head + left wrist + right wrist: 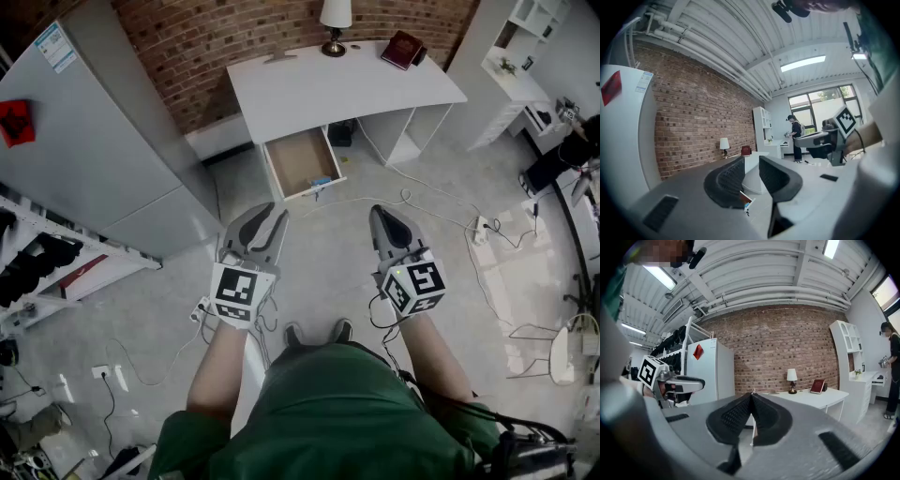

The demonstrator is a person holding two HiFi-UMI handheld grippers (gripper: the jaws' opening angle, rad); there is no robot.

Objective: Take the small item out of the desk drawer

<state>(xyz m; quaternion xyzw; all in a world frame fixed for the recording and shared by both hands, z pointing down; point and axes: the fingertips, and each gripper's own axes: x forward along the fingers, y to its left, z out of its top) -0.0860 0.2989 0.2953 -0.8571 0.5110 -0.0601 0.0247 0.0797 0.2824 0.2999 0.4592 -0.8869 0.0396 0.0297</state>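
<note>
Already the drawer [298, 159] under the white tabletop [328, 89] stands pulled open, and the small item [321, 182], bluish, lies at its near right corner, not yet taken. Both claws hang well short of it, so the reach and grasp are left: the left claw [265, 215] is slightly parted and empty, the right claw [382, 212] closed on nothing. Cables trail over the grey floor [347, 272]; a brick wall [234, 37] stands behind.
</note>
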